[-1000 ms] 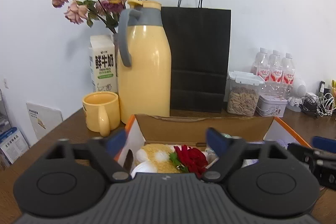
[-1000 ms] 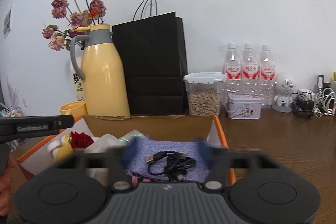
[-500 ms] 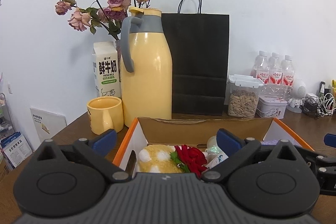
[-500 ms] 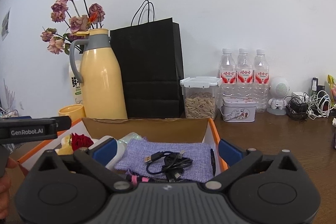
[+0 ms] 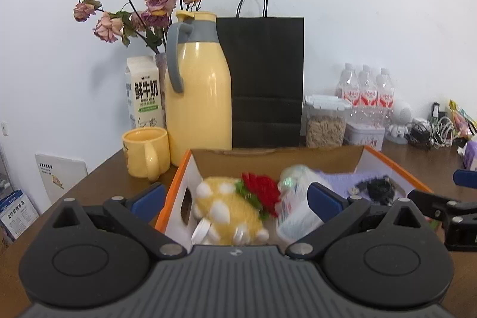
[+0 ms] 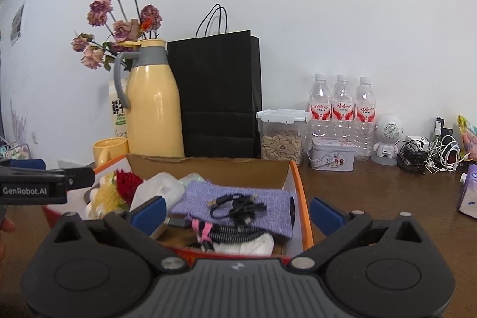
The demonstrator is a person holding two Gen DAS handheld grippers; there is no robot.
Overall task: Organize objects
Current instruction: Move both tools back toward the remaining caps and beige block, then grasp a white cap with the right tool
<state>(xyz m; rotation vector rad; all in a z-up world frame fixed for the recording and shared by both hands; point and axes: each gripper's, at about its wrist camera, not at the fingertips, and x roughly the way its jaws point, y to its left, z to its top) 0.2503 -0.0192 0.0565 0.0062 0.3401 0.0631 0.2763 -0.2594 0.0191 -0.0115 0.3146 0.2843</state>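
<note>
The big cardboard box (image 6: pixel 286 178) sat right in front of both grippers, its long side running left to right. The purple pouch (image 6: pixel 235 207) and black cable (image 6: pixel 238 206) lay just ahead of the right gripper (image 6: pixel 237 212), nearer it than the left gripper (image 5: pixel 237 198). Both had jaws wide apart, holding nothing.

The left gripper (image 5: pixel 237 195) pointed slightly downward, its jaws spread wide with nothing pressed between the pads. The right gripper (image 6: pixel 237 209) was likewise tilted slightly down, jaws fully apart, gripping nothing. Both sat side by side, close together.
</note>
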